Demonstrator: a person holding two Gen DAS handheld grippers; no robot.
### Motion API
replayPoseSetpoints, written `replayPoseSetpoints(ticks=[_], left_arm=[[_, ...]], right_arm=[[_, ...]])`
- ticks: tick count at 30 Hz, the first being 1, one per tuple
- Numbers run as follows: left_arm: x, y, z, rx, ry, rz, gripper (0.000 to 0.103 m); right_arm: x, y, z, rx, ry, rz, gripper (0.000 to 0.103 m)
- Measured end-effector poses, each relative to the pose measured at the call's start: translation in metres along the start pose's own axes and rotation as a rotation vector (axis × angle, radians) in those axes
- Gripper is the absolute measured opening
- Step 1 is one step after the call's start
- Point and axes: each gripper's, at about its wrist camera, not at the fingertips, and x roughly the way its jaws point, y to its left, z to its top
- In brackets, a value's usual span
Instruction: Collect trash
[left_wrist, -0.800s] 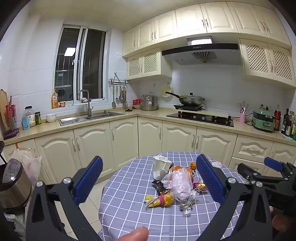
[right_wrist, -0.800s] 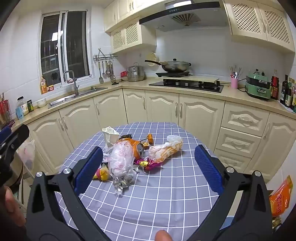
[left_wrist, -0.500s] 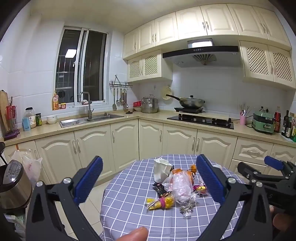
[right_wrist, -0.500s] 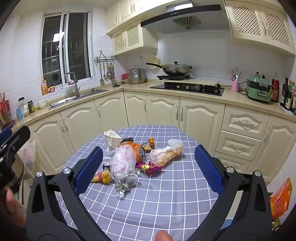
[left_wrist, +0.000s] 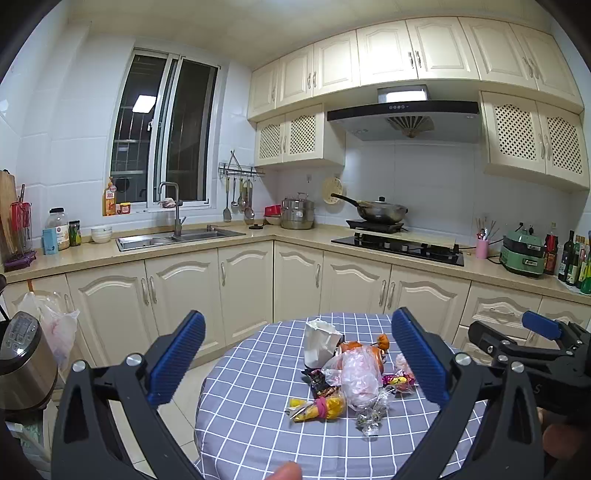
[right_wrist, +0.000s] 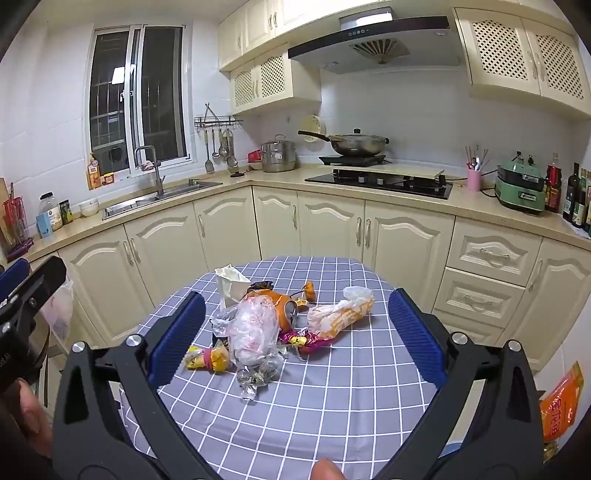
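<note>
A heap of trash lies on a round table with a blue checked cloth (right_wrist: 332, 398): a white paper bag (right_wrist: 231, 284), an orange can (right_wrist: 282, 306), a clear plastic bag (right_wrist: 255, 330), a bread wrapper (right_wrist: 340, 314), a yellow wrapper (right_wrist: 208, 360) and candy wrappers. The heap also shows in the left wrist view, with the paper bag (left_wrist: 319, 343) and plastic bag (left_wrist: 360, 376). My left gripper (left_wrist: 297, 363) is open and empty, held back from the table. My right gripper (right_wrist: 295, 338) is open and empty, above the table's near side.
Cream cabinets and a counter (left_wrist: 221, 240) run behind the table, with a sink (left_wrist: 177, 236), a stove with a wok (left_wrist: 380, 214) and bottles at the right. A rice cooker (left_wrist: 22, 365) stands at the left. An orange packet (right_wrist: 561, 402) lies low at the right.
Both views have tilted up a little, so the table and trash sit lower in the frames. Both grippers stay open.
</note>
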Motion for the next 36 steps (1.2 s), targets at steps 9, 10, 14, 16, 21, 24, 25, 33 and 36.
replayPoseSetpoints(ticks=[9, 10, 14, 16, 21, 24, 25, 33, 36], left_arm=[[0.003, -0.005, -0.004, 0.026, 0.004, -0.029, 0.099], [0.003, -0.005, -0.004, 0.026, 0.003, -0.030, 0.099], [0.004, -0.003, -0.003, 0.025, -0.002, -0.032, 0.099], [0.004, -0.003, -0.002, 0.025, -0.002, -0.032, 0.099], [0.004, -0.003, -0.002, 0.024, -0.002, -0.032, 0.099], [0.007, -0.002, -0.003, 0.026, 0.004, -0.033, 0.099], [0.008, -0.002, -0.004, 0.028, 0.007, -0.033, 0.099], [0.027, 0.001, -0.016, 0.030, 0.053, -0.032, 0.099], [0.036, 0.003, -0.023, 0.030, 0.072, -0.029, 0.099]], right_arm=[[0.000, 0.001, 0.001, -0.002, -0.009, -0.002, 0.097], [0.000, 0.001, 0.002, -0.003, -0.010, -0.001, 0.097], [0.000, 0.002, 0.002, -0.003, -0.010, -0.002, 0.097], [0.000, 0.002, 0.002, -0.002, -0.010, -0.002, 0.097], [0.000, 0.002, 0.003, -0.004, -0.008, -0.003, 0.097], [0.002, 0.002, 0.004, -0.005, -0.006, -0.007, 0.097], [0.002, 0.003, 0.004, -0.005, -0.003, -0.006, 0.097], [0.014, 0.002, 0.001, -0.010, 0.026, -0.012, 0.097], [0.020, 0.003, -0.002, -0.012, 0.041, -0.012, 0.097]])
